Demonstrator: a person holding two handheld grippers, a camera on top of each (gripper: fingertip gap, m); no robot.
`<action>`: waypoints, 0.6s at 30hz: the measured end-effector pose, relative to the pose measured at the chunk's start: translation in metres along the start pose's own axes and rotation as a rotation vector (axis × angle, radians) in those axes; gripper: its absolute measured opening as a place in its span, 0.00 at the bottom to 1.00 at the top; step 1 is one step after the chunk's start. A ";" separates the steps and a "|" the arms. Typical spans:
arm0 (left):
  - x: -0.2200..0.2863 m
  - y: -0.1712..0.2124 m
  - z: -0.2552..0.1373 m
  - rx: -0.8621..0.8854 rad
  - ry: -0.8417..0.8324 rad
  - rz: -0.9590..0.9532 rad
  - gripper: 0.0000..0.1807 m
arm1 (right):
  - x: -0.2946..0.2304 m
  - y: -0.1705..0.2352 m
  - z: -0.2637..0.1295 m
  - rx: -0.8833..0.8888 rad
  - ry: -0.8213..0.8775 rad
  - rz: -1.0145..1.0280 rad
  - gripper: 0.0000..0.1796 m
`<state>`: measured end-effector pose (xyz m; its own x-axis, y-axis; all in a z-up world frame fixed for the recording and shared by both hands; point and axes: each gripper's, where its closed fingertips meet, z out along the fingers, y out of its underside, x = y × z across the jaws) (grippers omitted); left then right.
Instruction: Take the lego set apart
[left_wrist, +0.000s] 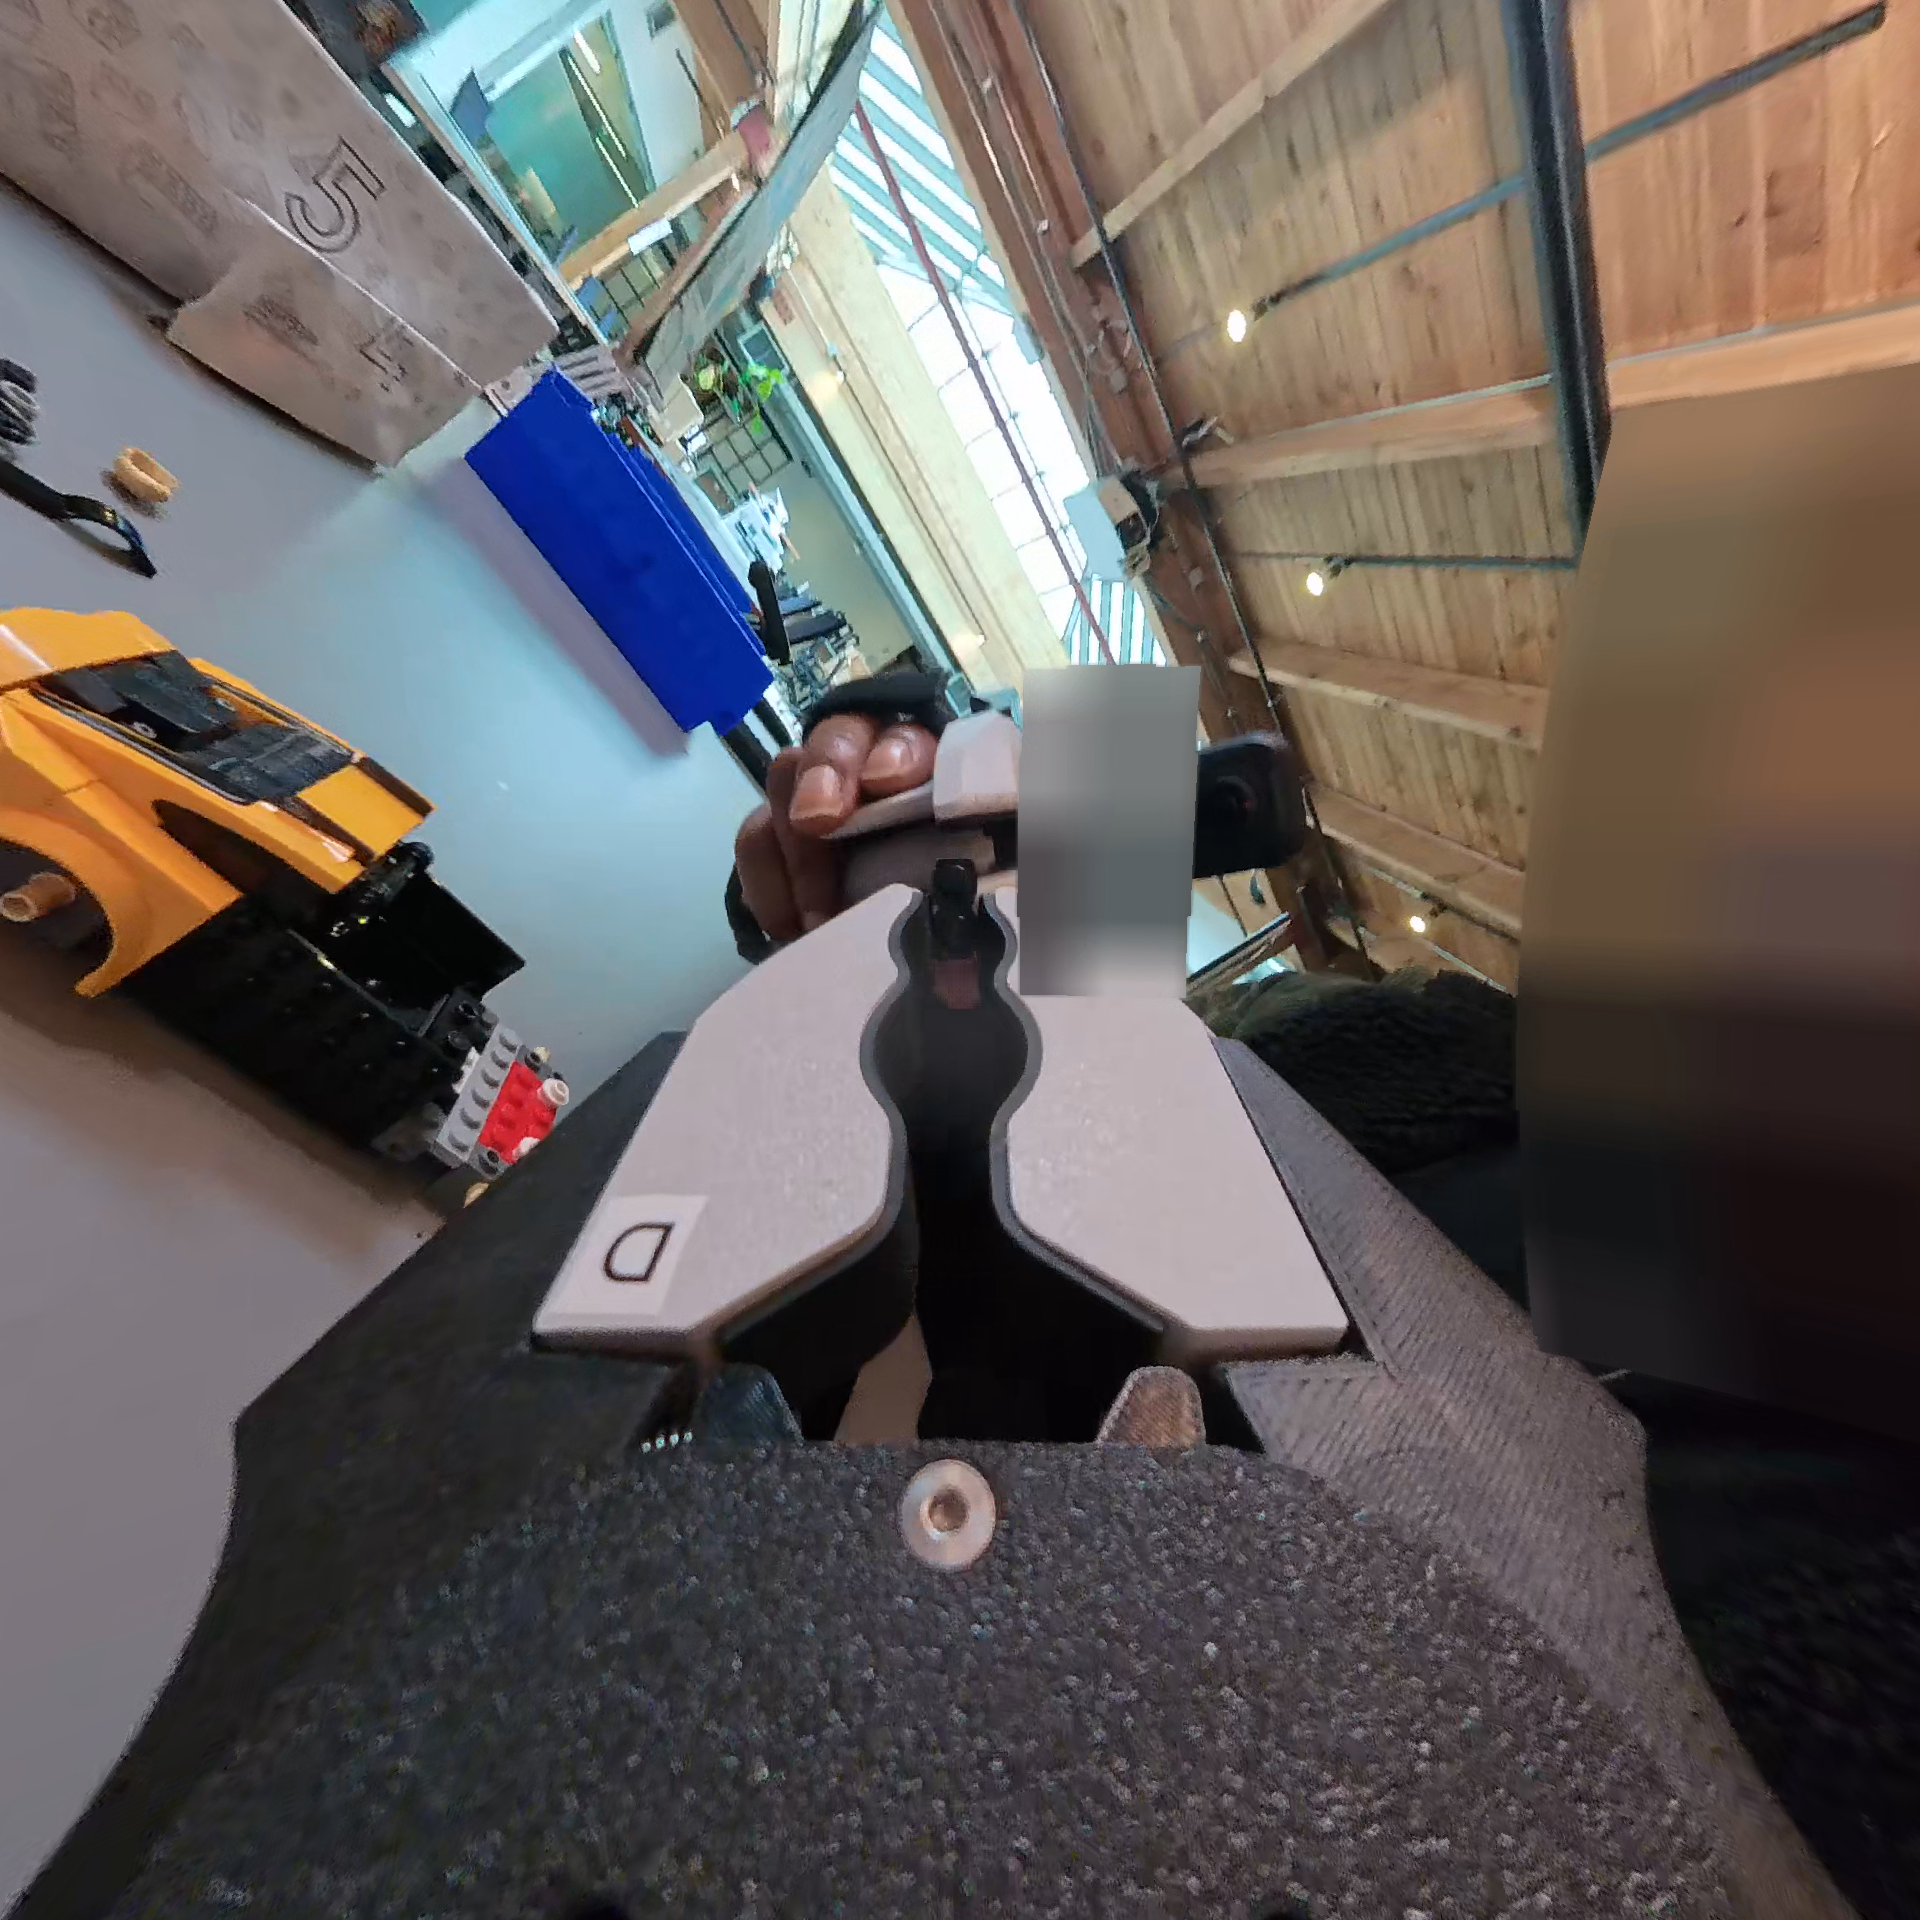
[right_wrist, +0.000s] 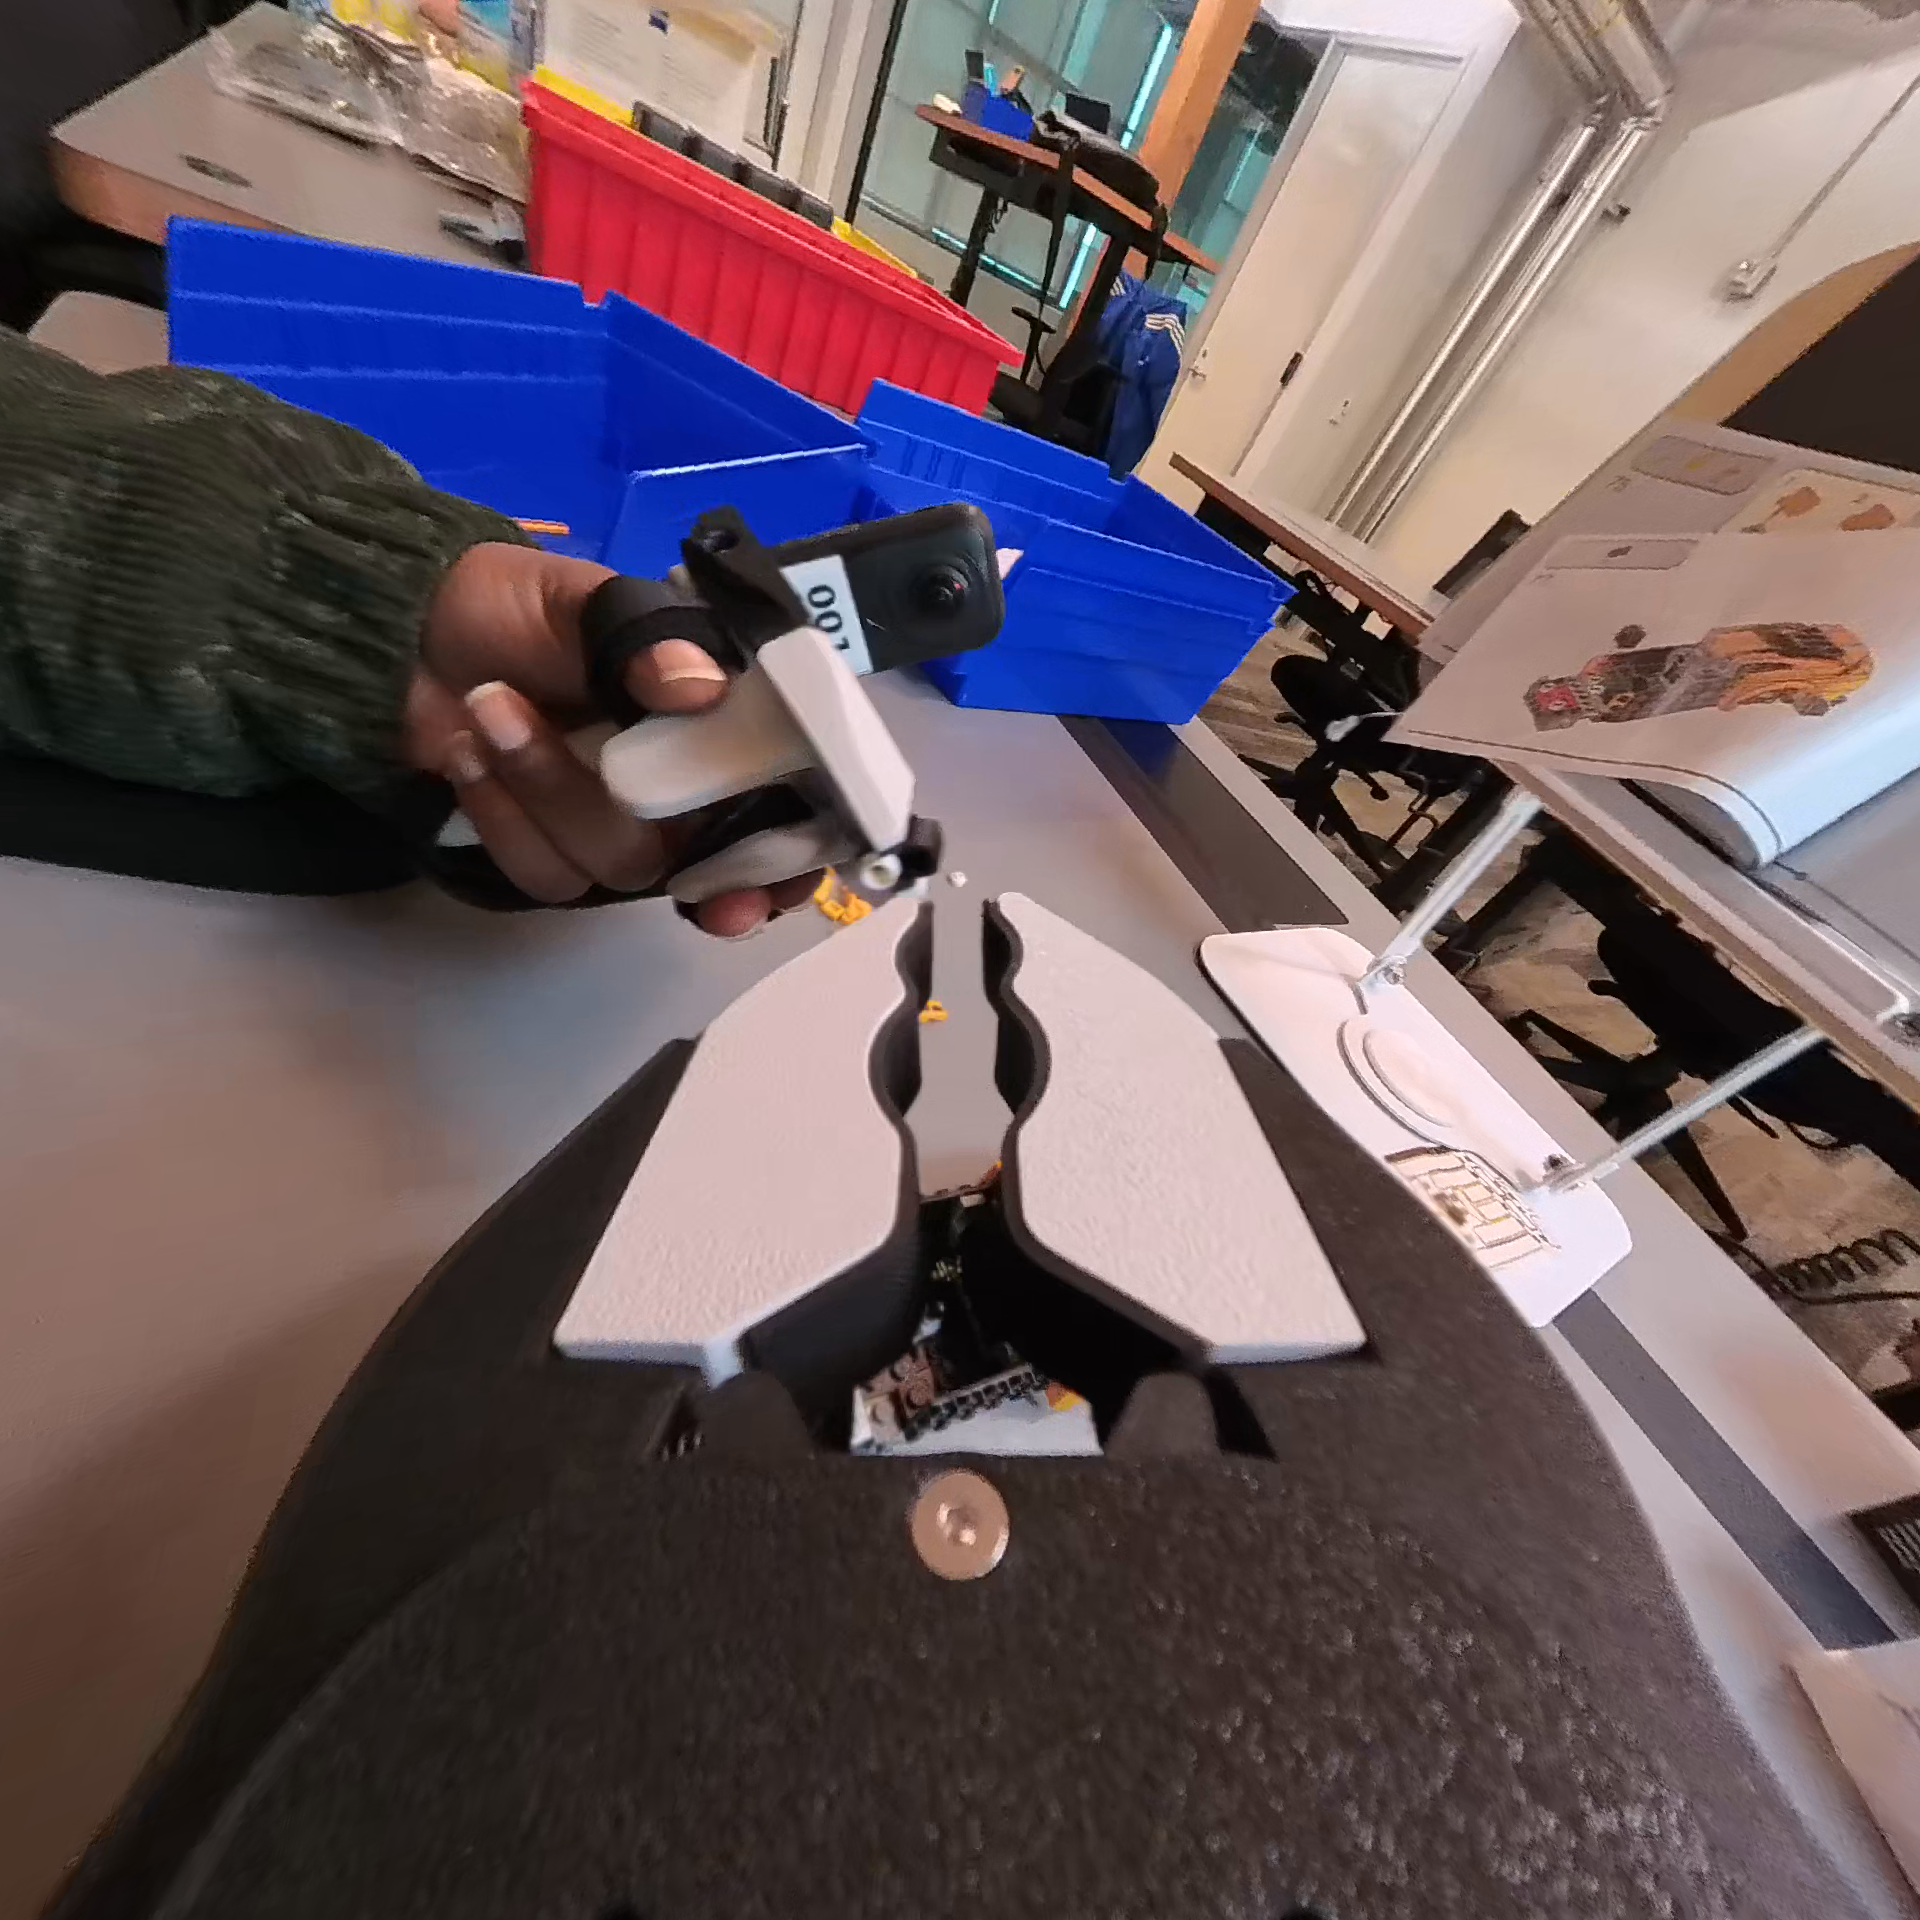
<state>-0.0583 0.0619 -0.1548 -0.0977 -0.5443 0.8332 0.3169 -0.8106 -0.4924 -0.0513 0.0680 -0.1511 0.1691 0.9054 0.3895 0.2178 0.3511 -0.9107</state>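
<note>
A yellow lego car (left_wrist: 156, 790) with a black chassis and red and grey bricks at one end lies on the grey table (left_wrist: 520, 748), left of my left gripper. My left gripper (left_wrist: 951, 909) is shut on a small black lego piece (left_wrist: 951, 920) and holds it in the air. It also shows in the right wrist view (right_wrist: 899, 862), held by a hand in a green sleeve, just beyond my right gripper's tips. My right gripper (right_wrist: 958, 914) is slightly open with nothing between its fingers. Lego bricks (right_wrist: 935, 1382) show under its base.
Blue bins (right_wrist: 520, 395) and a red bin (right_wrist: 727, 249) stand at the table's far side. An instruction booklet (right_wrist: 1662, 665) rests on a white stand (right_wrist: 1403, 1101) at the right. Small yellow pieces (right_wrist: 842, 904) lie on the table. Grey boxes (left_wrist: 260, 208) and a tan ring (left_wrist: 145, 478) lie beyond the car. Only a small space, under 4 cm, lies between the two pairs of fingers.
</note>
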 end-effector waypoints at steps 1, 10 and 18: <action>0.000 -0.001 0.000 0.012 0.002 -0.012 0.05 | -0.004 0.000 0.001 -0.004 -0.009 -0.014 0.06; -0.001 0.002 0.007 0.053 0.034 -0.093 0.05 | -0.012 0.005 0.012 -0.047 0.028 -0.095 0.05; -0.002 -0.001 0.008 0.080 -0.019 -0.044 0.05 | -0.009 0.006 0.011 -0.063 0.052 -0.100 0.03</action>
<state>-0.0508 0.0650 -0.1541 -0.0952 -0.5037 0.8586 0.3872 -0.8133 -0.4343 -0.0617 0.0641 -0.1613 0.1928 0.8525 0.4858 0.2956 0.4217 -0.8572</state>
